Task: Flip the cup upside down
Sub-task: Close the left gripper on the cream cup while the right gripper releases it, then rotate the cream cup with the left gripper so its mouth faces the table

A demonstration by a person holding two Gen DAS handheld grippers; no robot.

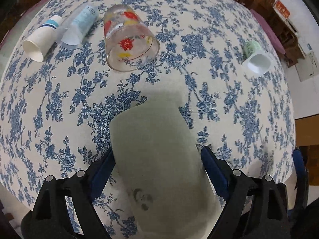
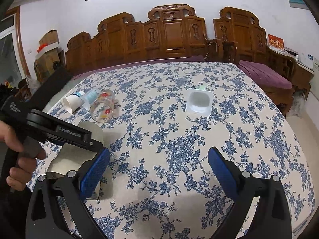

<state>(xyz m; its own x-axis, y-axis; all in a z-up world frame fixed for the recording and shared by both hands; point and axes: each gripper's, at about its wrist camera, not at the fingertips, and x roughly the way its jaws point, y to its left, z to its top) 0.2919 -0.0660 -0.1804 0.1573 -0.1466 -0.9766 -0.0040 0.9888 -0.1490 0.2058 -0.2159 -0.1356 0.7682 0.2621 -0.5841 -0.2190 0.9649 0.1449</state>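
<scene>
My left gripper (image 1: 157, 159) is shut on a pale grey-green cup (image 1: 157, 155), its blue pads against both sides. The cup points away from the camera, base end forward, held above the floral tablecloth (image 1: 229, 103). In the right wrist view the same cup (image 2: 89, 133) shows at the left, tilted in the left gripper (image 2: 75, 137), close over the cloth. My right gripper (image 2: 159, 169) is open and empty above the table's near middle.
A clear glass with red and yellow flowers (image 1: 129, 39) lies on its side, also seen in the right wrist view (image 2: 102, 106). Beside it lie a white paper cup (image 1: 41, 37) and a clear plastic cup (image 1: 79, 25). A white square cup (image 1: 256, 58) lies at the right. Wooden benches (image 2: 169, 35) stand behind.
</scene>
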